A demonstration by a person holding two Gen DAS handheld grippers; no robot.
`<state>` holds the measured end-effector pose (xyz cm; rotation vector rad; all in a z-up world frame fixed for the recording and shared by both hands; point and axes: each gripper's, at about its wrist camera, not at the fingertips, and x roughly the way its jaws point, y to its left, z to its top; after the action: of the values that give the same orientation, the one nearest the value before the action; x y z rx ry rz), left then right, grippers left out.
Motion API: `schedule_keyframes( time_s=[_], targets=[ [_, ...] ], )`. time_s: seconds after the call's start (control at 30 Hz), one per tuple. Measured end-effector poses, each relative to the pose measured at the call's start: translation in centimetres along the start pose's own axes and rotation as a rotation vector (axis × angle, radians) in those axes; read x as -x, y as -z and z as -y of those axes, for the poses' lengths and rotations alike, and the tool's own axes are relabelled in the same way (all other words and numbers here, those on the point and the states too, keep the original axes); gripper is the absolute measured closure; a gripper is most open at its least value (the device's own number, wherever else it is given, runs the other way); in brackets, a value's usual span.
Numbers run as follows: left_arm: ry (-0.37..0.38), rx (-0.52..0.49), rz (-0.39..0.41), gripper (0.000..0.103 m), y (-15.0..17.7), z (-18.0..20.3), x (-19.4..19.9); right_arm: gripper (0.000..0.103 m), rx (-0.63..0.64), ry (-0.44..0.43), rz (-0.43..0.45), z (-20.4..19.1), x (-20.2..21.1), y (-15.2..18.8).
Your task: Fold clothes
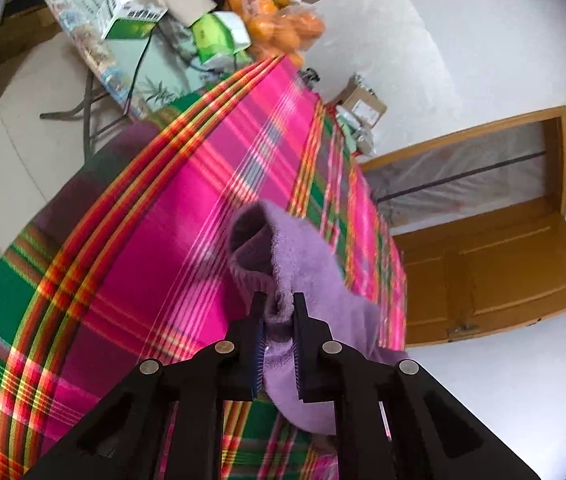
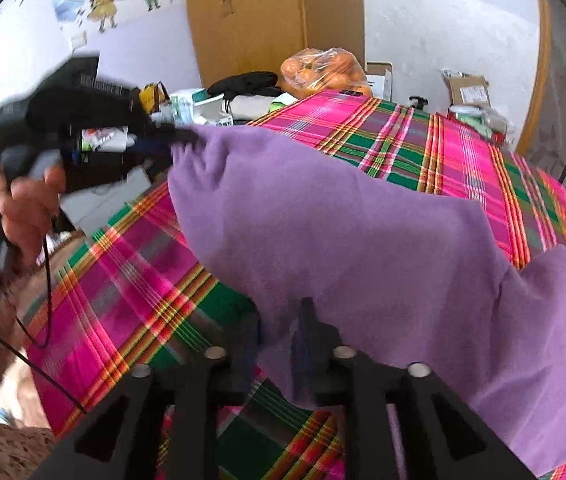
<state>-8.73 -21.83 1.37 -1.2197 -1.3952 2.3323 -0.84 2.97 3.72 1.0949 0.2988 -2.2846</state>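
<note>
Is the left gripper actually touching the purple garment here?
Touching. In the left wrist view the left gripper has a bunched edge of the purple garment pinched between its fingers; the right wrist view shows the same hold.

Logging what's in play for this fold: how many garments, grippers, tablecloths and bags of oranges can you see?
Purple garment: 1
Grippers: 2, left gripper and right gripper, each shut on the garment
Plaid tablecloth: 1
Bag of oranges: 1
Total: 5
</note>
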Motion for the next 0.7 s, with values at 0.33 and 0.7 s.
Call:
schedule_keyframes(
  time_s=[0.33, 0.7],
  targets=[
    [0.060, -0.039, 0.049, 0.091, -1.1, 2.7, 1.7, 0.062, 0.118, 0.034, 0.040, -3.2, -0.5, -0.5],
    [0.065, -0.046, 0.065, 0.091, -1.1, 3.7, 2.3, 0.070, 0.038, 0.163, 0.034, -1.3, -0.7, 0.2]
  ],
)
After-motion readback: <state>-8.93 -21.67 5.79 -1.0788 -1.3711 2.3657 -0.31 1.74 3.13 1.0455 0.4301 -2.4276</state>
